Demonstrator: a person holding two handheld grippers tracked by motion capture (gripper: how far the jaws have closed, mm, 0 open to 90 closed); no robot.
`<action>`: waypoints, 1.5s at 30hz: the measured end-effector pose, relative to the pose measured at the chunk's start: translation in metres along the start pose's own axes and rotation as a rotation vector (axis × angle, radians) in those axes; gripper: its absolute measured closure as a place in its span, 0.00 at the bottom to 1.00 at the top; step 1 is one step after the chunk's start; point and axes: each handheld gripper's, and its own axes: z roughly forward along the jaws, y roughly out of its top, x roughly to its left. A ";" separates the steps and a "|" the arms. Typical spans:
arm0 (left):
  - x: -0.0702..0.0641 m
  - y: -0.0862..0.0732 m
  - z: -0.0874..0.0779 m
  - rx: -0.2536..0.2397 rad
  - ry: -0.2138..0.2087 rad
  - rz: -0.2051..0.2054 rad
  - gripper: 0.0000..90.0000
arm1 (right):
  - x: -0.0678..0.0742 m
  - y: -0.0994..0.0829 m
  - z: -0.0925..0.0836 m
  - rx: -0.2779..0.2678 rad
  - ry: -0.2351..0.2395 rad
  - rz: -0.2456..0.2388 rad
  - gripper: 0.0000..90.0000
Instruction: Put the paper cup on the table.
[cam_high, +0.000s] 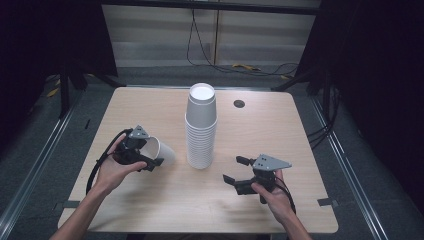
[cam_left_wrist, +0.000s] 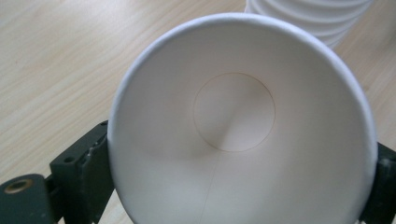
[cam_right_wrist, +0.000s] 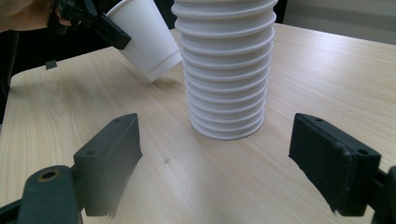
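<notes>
The table (cam_high: 150, 200) has a pale wood-grain top, smooth and matt. The single cup (cam_left_wrist: 243, 135) looks like white paper, matt inside, with a thin seam line. The stack of cups (cam_right_wrist: 226, 70) is the same white paper, with ribbed rolled rims. The right gripper (cam_right_wrist: 215, 158) has black plastic jaws with rough matt pads, a little frayed at the edges.

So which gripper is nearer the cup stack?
Left. The left gripper, holding a single cup, sits just beside the cup stack; the right gripper waits open, slightly farther off.
</notes>
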 end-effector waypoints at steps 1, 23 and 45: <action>0.000 0.002 0.000 0.017 0.015 0.012 0.08 | 0.000 0.000 0.001 0.002 -0.001 0.000 0.18; 0.014 0.029 0.016 0.224 0.030 0.014 0.08 | -0.003 0.000 0.001 -0.012 0.000 0.015 0.18; 0.015 0.046 0.039 0.254 0.088 0.055 0.06 | -0.002 -0.001 0.003 -0.003 0.002 0.005 0.18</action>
